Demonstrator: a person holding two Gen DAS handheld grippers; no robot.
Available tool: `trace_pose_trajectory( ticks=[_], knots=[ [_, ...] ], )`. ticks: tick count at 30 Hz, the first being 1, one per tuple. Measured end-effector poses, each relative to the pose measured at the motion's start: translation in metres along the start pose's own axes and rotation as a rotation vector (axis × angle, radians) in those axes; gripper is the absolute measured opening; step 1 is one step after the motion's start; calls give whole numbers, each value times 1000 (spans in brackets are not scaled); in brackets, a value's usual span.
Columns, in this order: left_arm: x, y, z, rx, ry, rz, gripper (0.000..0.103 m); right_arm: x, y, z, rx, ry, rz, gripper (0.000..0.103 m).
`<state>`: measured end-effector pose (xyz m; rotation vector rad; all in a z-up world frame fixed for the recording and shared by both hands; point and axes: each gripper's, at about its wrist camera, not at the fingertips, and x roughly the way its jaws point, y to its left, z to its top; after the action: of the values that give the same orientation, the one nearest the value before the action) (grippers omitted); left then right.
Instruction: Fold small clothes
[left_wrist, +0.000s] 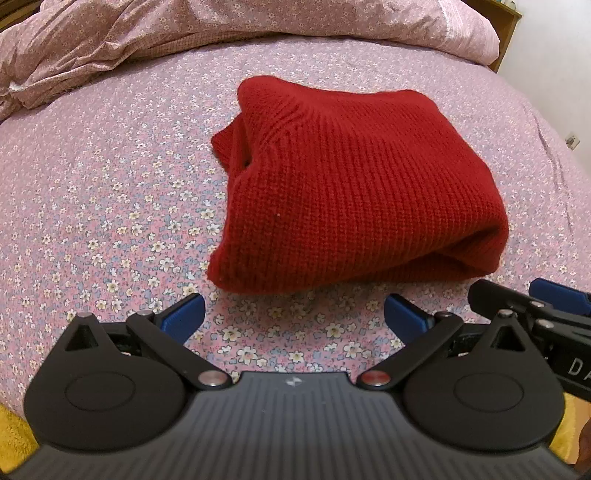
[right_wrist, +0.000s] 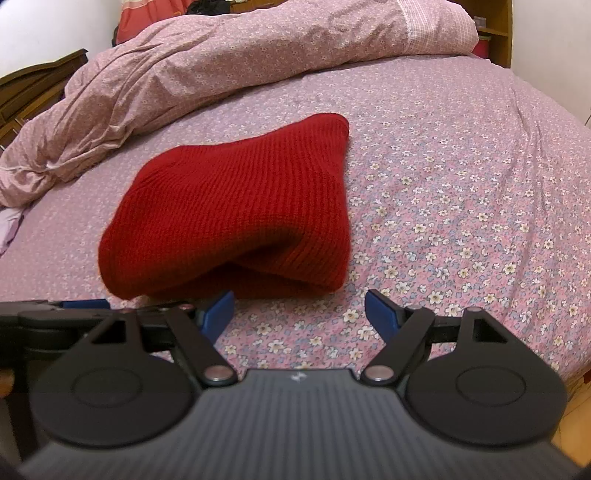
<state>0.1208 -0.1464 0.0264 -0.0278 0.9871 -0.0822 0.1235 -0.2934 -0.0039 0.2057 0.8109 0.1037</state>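
Note:
A red knitted garment (left_wrist: 354, 184) lies folded into a thick bundle on the floral bed sheet (left_wrist: 92, 206). In the left wrist view my left gripper (left_wrist: 293, 314) hovers just in front of its near edge, blue fingertips wide apart and nothing between them. The right gripper's fingers (left_wrist: 554, 291) poke in at the right edge of that view. In the right wrist view the same red garment (right_wrist: 236, 214) sits ahead and to the left. My right gripper (right_wrist: 299, 308) stands open over bare sheet (right_wrist: 461, 206), empty, with the left gripper's fingers (right_wrist: 85, 304) showing at the left.
A crumpled pink floral duvet (right_wrist: 229, 55) is heaped along the far side of the bed. Dark wooden furniture (right_wrist: 33, 88) stands at the far left, and a wooden shelf (right_wrist: 495, 33) at the far right. Yellow floor (left_wrist: 14, 439) shows below the bed's near edge.

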Motion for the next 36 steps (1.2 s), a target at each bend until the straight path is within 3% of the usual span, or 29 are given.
trace_pose_trajectory(
  ticks=[36],
  knots=[
    [0, 0, -2, -8, -2, -4, 103, -2, -1, -1, 18, -5, 12, 79]
  ],
)
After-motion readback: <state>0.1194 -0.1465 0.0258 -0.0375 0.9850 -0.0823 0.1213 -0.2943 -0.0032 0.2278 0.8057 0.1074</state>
